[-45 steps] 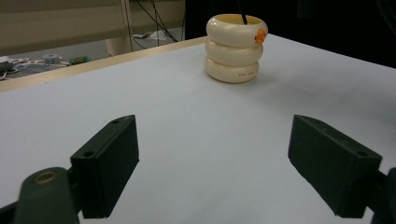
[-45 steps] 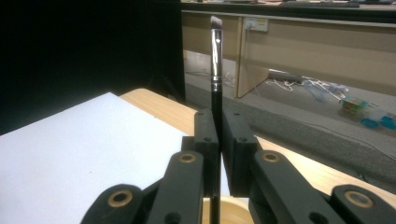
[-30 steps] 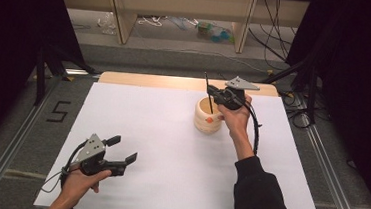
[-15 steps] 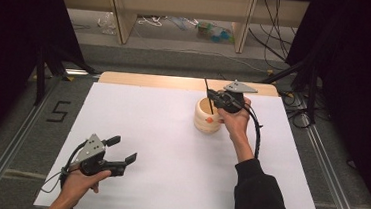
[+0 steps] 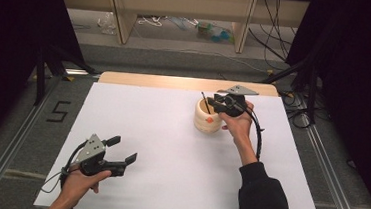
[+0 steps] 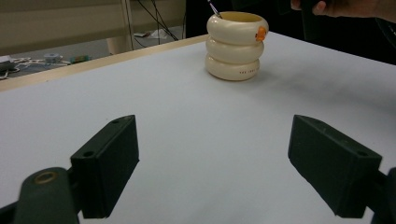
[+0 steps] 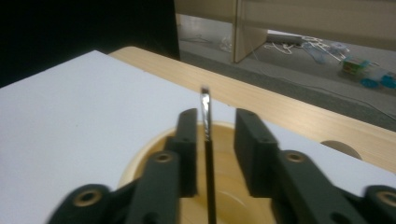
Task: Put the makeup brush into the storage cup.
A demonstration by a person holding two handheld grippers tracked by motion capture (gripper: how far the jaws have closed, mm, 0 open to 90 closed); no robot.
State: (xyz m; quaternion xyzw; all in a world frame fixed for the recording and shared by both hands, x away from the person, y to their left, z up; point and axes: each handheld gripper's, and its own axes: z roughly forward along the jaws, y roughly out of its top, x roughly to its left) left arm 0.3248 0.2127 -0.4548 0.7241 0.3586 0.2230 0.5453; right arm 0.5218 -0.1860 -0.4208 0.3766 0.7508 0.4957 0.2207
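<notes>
One thin dark pen (image 5: pixel 205 102) is standing in one cream ringed cup (image 5: pixel 207 120), long axis near upright, top leaning toward the table's far left. The cup is sitting right of centre on the white table sheet (image 5: pixel 160 147).

Right gripper (image 5: pixel 212 104) is hovering over the cup mouth; its jaws have just been opening, and the pen (image 7: pixel 206 140) is standing between the pads, close by the left one, with a gap on the other side.

Left gripper (image 5: pixel 122 149) is resting near the table's front left, well apart from the cup, jaws spread wide with nothing between them.

Cup (image 6: pixel 236 45) is showing one orange mark on its top ring.
</notes>
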